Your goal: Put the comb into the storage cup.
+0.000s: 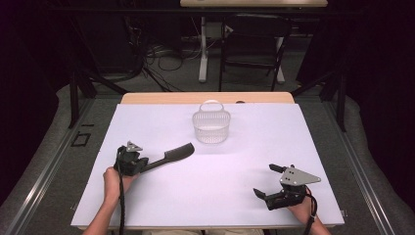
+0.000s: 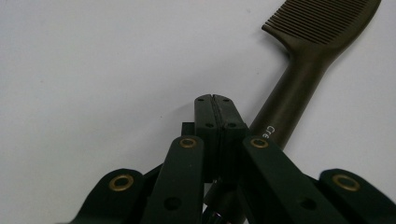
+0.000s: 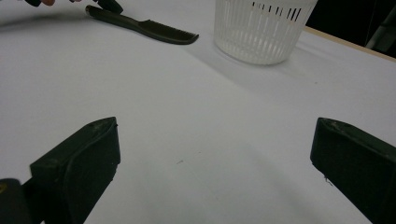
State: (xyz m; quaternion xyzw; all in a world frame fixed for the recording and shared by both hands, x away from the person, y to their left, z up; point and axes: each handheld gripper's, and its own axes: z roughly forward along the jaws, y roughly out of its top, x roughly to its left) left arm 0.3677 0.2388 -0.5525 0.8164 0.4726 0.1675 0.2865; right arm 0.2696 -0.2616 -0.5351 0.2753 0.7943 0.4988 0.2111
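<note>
Two tongs: left [image 2: 215,99] pressed together beside comb [image 2: 299,84], right [image 1: 268,181] apart.

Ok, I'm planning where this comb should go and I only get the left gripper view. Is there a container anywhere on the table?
Observer: Yes, a white slatted basket stands beyond the comb, clear of its toothed end.
Operator: Which way is the comb pointing relative to it?
Observer: The toothed end points roughly toward the basket, a little to its left in the high view.
Operator: And the right tongs, are they busy?
Observer: No. The right tongs are wide open with nothing between them, low over the near right part of the table, far from the comb.
</note>
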